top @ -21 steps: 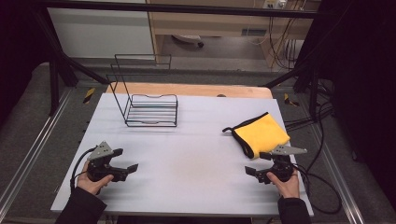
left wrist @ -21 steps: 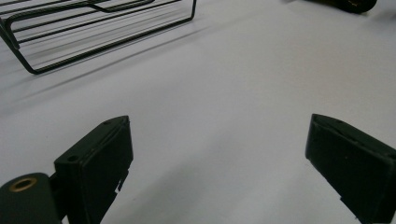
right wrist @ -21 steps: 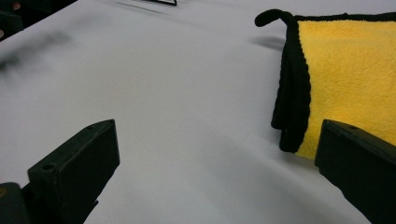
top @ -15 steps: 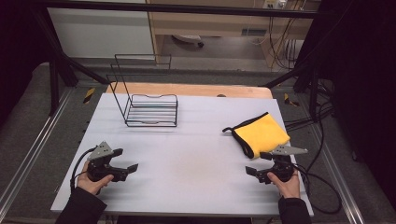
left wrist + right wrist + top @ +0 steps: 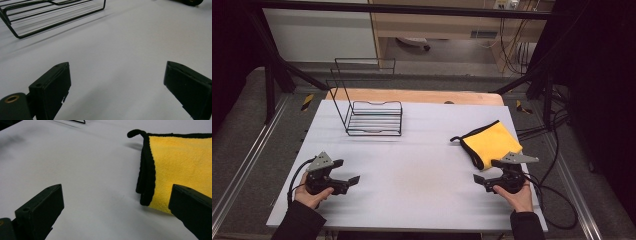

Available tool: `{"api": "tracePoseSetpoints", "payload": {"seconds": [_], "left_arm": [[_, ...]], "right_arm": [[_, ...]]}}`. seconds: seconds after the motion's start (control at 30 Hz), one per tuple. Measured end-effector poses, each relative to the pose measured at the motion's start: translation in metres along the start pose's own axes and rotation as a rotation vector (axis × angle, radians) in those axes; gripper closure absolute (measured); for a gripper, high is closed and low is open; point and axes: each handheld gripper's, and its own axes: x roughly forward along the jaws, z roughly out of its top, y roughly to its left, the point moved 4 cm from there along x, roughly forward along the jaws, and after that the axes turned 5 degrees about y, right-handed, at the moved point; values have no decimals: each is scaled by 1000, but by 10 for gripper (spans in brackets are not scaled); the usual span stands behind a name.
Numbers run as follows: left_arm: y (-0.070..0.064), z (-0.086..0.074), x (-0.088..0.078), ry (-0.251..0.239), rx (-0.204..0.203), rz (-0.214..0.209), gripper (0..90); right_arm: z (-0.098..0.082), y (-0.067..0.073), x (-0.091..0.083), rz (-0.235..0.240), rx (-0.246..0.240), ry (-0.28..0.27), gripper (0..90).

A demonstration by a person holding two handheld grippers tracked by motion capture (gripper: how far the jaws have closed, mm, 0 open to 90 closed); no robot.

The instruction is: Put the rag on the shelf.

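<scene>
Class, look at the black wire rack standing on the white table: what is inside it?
Nothing lies inside the black wire rack; the white table shows through its base bars. The folded yellow cloth with black trim lies apart.

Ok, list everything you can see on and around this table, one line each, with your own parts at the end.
table: one, white top, centre of the high view.
wire rack: one, black, back left of the table, nothing in it.
cloth: one, yellow with black edging and a small black loop, folded, right side of the table, just in front of the right gripper.
wooden board: one, light brown, along the table's far edge.
left gripper: one, black, near left of the table, jaws open with nothing between them.
right gripper: one, black, near right, jaws open with nothing between them.
hands: two, one holding each gripper, dark sleeves.
</scene>
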Motion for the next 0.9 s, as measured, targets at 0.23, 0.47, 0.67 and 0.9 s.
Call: {"api": "tracePoseSetpoints", "payload": {"seconds": [0.23,0.47,0.67,0.9], "left_arm": [[0,0,0,6,1,9,74],[1,-1,1,13,0,16,74],[1,-1,0,14,1,20,75],[1,-1,1,18,2,22,76]], "right_arm": [[10,-2,8,-72,-5,8,65],[25,-7,25,-150,-31,38,233],[27,-15,40,-203,-30,89,349],[25,-24,60,-279,-39,146,473]]}}
